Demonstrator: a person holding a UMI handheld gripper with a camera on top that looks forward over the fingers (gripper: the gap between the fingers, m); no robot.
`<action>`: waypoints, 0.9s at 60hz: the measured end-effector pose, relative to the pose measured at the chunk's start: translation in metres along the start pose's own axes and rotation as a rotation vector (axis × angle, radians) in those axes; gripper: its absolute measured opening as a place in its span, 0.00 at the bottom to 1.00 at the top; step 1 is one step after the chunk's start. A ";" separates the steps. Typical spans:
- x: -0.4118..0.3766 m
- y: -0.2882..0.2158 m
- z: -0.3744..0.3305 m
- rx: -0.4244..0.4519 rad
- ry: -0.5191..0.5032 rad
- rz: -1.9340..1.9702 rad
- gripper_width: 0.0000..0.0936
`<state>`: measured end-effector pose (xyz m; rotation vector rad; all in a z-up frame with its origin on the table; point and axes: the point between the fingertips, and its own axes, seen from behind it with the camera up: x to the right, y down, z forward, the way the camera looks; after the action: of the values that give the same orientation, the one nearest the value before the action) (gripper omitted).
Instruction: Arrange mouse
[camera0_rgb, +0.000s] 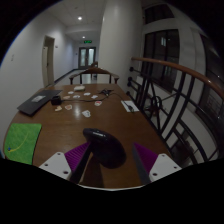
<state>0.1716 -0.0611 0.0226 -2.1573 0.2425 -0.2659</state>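
Two purple-padded fingers of hand-held gripper (108, 160) clamped on black rounded computer mouse (104, 148), both pads pressing its sides, mouse up off long brown wooden table (70, 125). Beyond: green cutting mat (22, 139) w/ grid, dark open laptop (38, 101), small white bits (98, 94) further along, too small to ID. Curved wooden railing (175, 68) beside table.

Single gripper-mounted wide-angle view, looking forward and slightly down along the gripper (104, 160) fingers, low over the near counter (70, 125) end, facing lengthwise toward the corridor.
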 end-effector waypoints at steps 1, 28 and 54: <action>-0.001 0.000 0.000 -0.001 -0.004 0.000 0.89; 0.015 -0.018 0.045 -0.029 0.105 0.067 0.47; -0.124 -0.132 -0.102 0.195 0.113 0.060 0.43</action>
<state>0.0336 -0.0335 0.1759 -1.9421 0.3313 -0.3623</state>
